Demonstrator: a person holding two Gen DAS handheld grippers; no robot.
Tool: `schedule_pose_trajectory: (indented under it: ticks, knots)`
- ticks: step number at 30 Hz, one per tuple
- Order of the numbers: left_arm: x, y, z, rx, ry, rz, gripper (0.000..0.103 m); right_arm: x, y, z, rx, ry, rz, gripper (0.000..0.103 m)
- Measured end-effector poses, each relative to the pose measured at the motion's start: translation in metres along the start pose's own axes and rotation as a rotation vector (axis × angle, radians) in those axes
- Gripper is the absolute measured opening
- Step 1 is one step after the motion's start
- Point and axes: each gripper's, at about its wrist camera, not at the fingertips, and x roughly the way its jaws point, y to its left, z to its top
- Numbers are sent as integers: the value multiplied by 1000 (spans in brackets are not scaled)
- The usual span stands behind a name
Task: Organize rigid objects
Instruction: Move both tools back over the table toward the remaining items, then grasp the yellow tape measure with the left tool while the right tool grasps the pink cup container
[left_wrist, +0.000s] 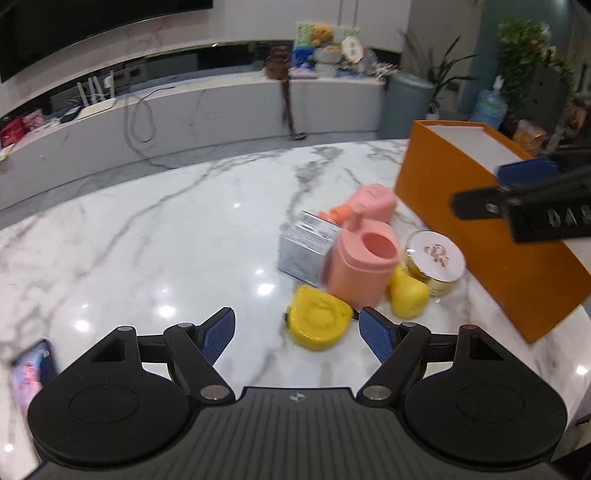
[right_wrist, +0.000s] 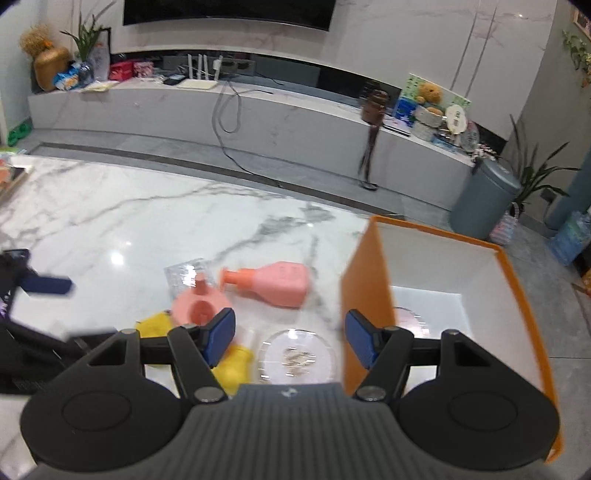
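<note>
In the left wrist view the left gripper (left_wrist: 297, 334) is hanging at lower centre with its jaws spread wide and empty, a yellow case (left_wrist: 317, 322) lying just beyond them. Behind it a pink cup (left_wrist: 364, 264), a silver box (left_wrist: 308, 248), a gold compact (left_wrist: 436, 260) and a pink bottle (left_wrist: 371, 203) are clustering at centre right beside the orange box (left_wrist: 480, 236). The right gripper (right_wrist: 290, 338) is hovering with nothing between its parted jaws over the compact and the box's near wall.

Bright indoor light, ceiling glare spots on marble tabletop (left_wrist: 147, 240), motion blur, fisheye bending.
</note>
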Motion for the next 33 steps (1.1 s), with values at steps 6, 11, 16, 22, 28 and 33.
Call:
schedule_pose_trajectory:
  ticks: [6, 11, 16, 22, 28, 33]
  knots:
    - [18, 0, -14, 9, -2, -25, 90, 17, 19, -5, 21, 19, 58, 66]
    - [31, 1, -16, -29, -12, -84, 91, 41, 32, -8, 46, 54, 77, 66]
    - [41, -4, -20, -3, -9, -82, 91, 57, 41, -8, 68, 64, 92, 66]
    - [50, -1, -22, -33, -23, -96, 91, 81, 50, -6, 88, 105, 117, 66]
    - [54, 0, -19, -25, -39, -103, 91, 101, 51, -7, 103, 136, 98, 66]
    - [62, 3, -15, -48, -29, -119, 90, 113, 48, -8, 116, 152, 108, 66]
